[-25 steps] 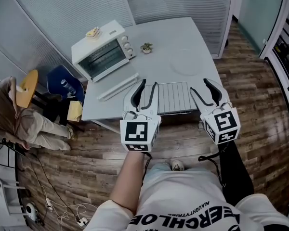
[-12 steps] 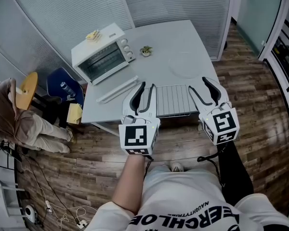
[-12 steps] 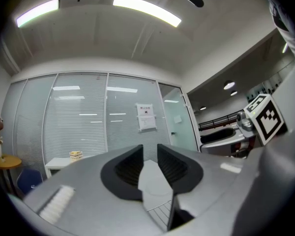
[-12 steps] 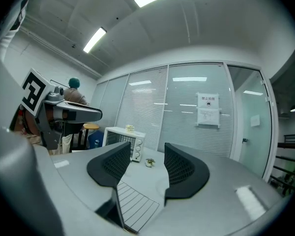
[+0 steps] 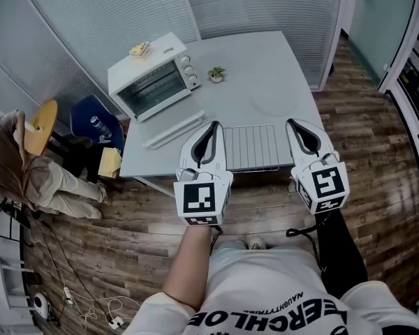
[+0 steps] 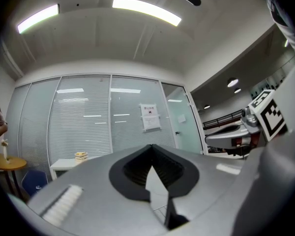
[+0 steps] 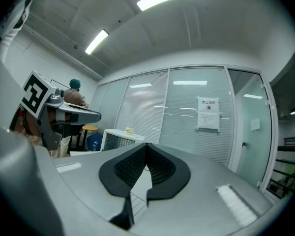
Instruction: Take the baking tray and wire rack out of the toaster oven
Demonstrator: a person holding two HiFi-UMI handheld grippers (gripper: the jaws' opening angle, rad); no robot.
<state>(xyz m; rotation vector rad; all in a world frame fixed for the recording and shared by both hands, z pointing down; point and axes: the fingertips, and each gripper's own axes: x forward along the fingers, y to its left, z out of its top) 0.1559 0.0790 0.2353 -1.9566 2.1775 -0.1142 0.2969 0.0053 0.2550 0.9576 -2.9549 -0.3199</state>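
Fingers [image 5: 208, 139] just closed empty; rack [image 5: 250, 147] out.

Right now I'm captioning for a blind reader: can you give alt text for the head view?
A person holds a left gripper and right gripper, both just closed on nothing, either side of a wire rack lying at the near edge of a grey table. Farther back lie a long tray and, at the far left corner, a white toaster oven.
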